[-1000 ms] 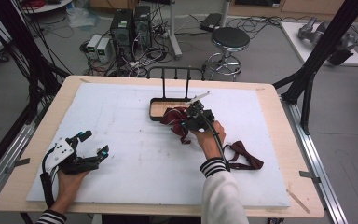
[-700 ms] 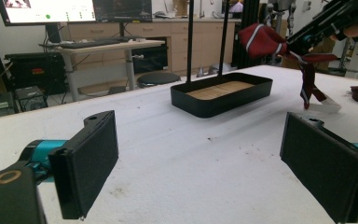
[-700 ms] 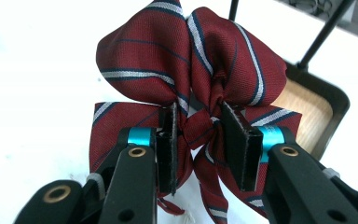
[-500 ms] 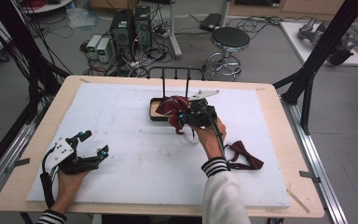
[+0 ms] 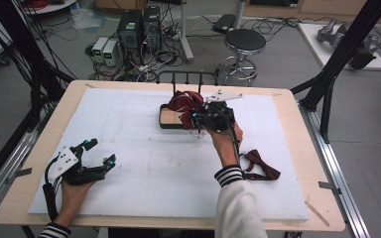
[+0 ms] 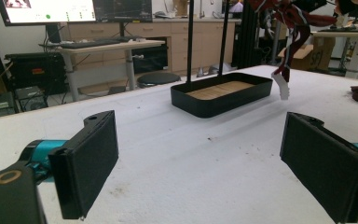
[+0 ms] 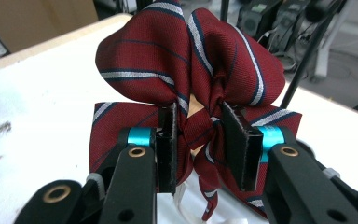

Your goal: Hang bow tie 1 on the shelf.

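A dark red striped bow tie (image 7: pixel 186 70) is pinched at its knot between the pads of my right gripper (image 7: pixel 199 144), which is shut on it. From above, that bow tie (image 5: pixel 184 103) hangs over the black tray (image 5: pixel 167 124) with a wooden floor, and my right gripper (image 5: pixel 198 119) is just at its right. My left gripper (image 5: pixel 99 152) rests open at the front left of the white mat, nothing between its pads (image 6: pixel 91 163). Across the mat in the left gripper view stands the tray (image 6: pixel 223 95), with the bow tie (image 6: pixel 291 23) dangling above its right end.
A second dark red bow tie (image 5: pixel 260 166) lies on the white mat (image 5: pixel 139 148) at the right, beside the person's right forearm. A black wire rack (image 5: pixel 186 77) rises behind the tray. The table's wooden rim (image 5: pixel 64 106) frames the mat.
My right gripper has lifted the striped bow tie up and carried it a little farther back over the tray. The left gripper has stayed where it was.
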Demonstrator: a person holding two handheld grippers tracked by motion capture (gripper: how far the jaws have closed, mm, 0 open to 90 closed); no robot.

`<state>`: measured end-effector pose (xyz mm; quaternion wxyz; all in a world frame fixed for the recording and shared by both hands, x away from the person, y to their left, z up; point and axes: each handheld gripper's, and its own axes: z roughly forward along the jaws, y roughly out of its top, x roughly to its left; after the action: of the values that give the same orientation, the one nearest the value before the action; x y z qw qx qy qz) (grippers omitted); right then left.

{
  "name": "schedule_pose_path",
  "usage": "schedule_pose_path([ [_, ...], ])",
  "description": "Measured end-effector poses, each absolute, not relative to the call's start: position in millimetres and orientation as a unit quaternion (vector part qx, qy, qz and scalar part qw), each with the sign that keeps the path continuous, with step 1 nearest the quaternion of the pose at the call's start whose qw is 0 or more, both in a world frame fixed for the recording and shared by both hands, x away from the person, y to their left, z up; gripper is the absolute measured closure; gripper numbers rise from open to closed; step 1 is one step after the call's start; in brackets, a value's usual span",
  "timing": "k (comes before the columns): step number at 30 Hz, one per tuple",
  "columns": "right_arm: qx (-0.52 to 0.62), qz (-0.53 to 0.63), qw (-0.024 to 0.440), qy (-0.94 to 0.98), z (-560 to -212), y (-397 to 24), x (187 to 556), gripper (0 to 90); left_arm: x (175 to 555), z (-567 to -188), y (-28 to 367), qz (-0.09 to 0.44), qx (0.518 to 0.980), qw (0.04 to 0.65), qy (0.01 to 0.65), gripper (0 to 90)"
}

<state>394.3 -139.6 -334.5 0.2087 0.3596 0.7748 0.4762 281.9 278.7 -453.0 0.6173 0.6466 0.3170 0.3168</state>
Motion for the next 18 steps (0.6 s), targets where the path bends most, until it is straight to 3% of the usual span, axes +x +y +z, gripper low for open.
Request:
schedule_pose_path([
  [18,0.359,0.501,0.245,0.749,-314,-145,394,67.6,282,-453,279,0.316,0.647,0.617,0.317,11.7],
])
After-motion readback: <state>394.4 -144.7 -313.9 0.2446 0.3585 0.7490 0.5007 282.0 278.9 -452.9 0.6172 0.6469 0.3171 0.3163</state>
